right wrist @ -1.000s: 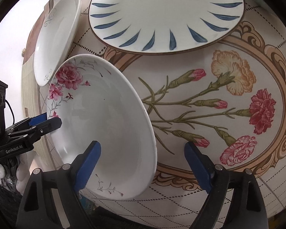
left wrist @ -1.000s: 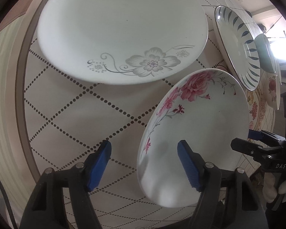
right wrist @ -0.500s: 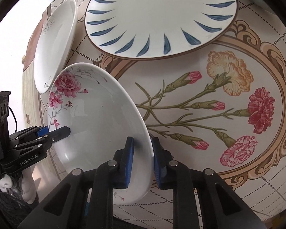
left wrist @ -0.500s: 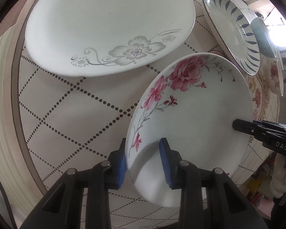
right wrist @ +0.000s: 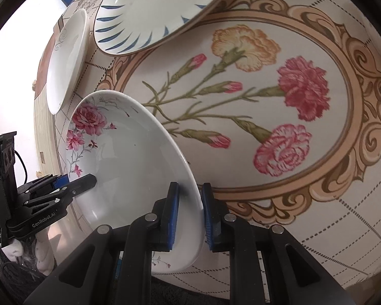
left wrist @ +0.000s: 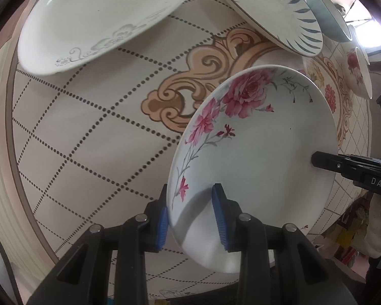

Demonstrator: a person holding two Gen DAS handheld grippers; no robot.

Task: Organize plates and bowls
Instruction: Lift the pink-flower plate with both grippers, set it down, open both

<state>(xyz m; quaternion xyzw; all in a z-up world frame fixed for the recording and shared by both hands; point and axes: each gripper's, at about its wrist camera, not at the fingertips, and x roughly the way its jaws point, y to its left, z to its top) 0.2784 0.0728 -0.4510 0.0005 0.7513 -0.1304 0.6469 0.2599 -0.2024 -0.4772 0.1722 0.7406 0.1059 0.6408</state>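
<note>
The left gripper [left wrist: 190, 213] clamps the rose plate [left wrist: 261, 157] at its seven o'clock rim; the right gripper [right wrist: 189, 214] pinches the opposite rim. The plate hangs tilted above the tablecloth [left wrist: 89, 132], between the grey-flower plate [left wrist: 101, 17] and the blue-leaf plate [left wrist: 271, 10].

A round table [right wrist: 343, 228] covered in a cream cloth with dotted diamond lines is lying under the tongs. A printed oval of pink and orange carnations [right wrist: 279, 96] in tan scrollwork is showing ahead of the right tongs.
</note>
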